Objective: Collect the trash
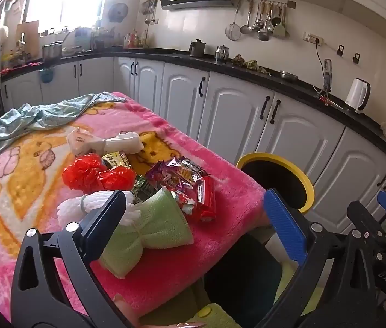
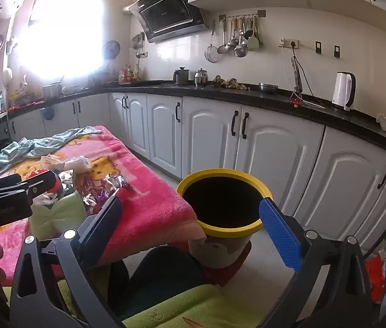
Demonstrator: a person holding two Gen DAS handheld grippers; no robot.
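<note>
Both jaws gape empty: left over crinkly foil wrappers [image 1: 184, 175], right over round yellow-rimmed bin [image 2: 224, 201].

One bin [image 2: 224, 228], two red bags [image 1: 98, 175], one kettle [image 1: 357, 94].

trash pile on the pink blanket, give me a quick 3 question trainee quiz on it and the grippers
1. True or false: the left gripper is shut on the green foam net.
2. Multiple choice: the yellow-rimmed bin stands (a) on the pink blanket, (b) on the floor beside the blanket's edge, (c) on the black counter.
3. Fill in: the crumpled plastic bag in the pile is coloured ____.

Key
1. False: its fingers are spread wide and hold nothing.
2. b
3. red
</note>
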